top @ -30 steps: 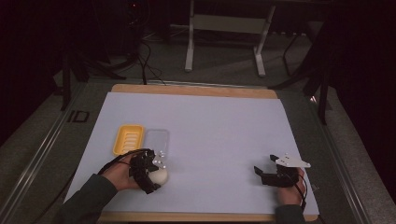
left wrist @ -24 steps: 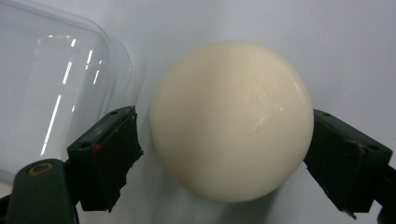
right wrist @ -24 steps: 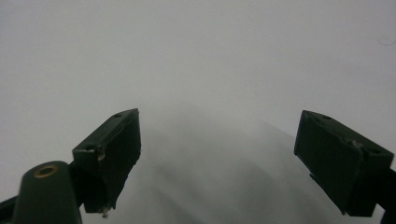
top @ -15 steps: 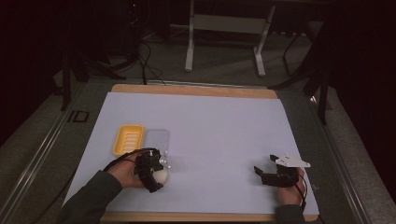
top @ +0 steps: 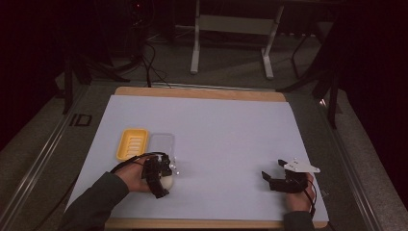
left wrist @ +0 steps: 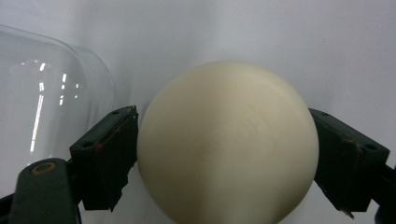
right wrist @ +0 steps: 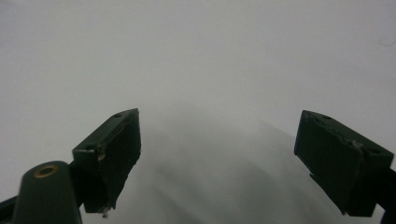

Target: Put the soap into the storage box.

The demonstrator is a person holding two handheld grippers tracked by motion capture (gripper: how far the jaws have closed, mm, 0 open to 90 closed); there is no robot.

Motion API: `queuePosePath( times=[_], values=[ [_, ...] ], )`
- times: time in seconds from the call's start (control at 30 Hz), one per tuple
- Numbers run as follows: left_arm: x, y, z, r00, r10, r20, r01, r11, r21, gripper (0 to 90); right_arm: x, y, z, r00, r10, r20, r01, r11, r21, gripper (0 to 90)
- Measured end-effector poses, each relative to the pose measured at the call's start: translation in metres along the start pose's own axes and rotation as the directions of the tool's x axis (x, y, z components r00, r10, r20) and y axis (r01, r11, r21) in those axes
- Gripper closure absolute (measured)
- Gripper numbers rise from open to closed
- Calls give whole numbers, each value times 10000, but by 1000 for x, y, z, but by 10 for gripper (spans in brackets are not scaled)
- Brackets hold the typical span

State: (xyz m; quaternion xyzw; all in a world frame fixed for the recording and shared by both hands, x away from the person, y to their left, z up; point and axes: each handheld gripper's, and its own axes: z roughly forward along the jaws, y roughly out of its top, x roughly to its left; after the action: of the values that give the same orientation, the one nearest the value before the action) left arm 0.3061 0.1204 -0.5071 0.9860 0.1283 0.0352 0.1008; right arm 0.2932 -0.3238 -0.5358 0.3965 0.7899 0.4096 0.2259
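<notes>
1. The left gripper [top: 161, 179] is seen at the lower left of the high view, held low over the table, forearm coming in from the bottom left corner. Its jaws are clamped on a cream ball [left wrist: 227, 142], one pad pressed to each side.
2. The right gripper [top: 273, 177] is parked at the lower right of the high view, jaws spread wide with nothing between them, just white sheet seen past them in its own view.
3. A yellow tray [top: 132, 143] and a clear lid [top: 161, 146] are laid side by side just above the left gripper. The lid's curved edge is seen at the upper left of the left gripper view, just beside the ball.
4. Loads of bare white sheet [top: 226, 139] is left across the middle and top of the table.
5. The ball is smooth, matte and round; the lid is glossy with light streaks; the tray is ribbed inside.
</notes>
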Motion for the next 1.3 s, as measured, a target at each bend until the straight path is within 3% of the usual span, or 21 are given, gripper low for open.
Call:
queuePosePath(
  times=[0.33, 0.87, 1.3],
  values=[
    [1, -1, 0, 9995, -115, 305, 119, 9998, -133, 208, 0, 0, 0, 10000, 4, 5, -4, 10000, 16, 146],
    [4, 7, -1, 9990, 85, 434, -109, 9983, 565, 235, 0, 0, 0, 10000, -24, 12, 24, 10000, 6, 146],
    [5, 11, -1, 9982, 336, 498, -378, 9956, 854, 242, 1, 0, 0, 10000, -43, 12, 43, 10000, 17, 146]
  ],
)
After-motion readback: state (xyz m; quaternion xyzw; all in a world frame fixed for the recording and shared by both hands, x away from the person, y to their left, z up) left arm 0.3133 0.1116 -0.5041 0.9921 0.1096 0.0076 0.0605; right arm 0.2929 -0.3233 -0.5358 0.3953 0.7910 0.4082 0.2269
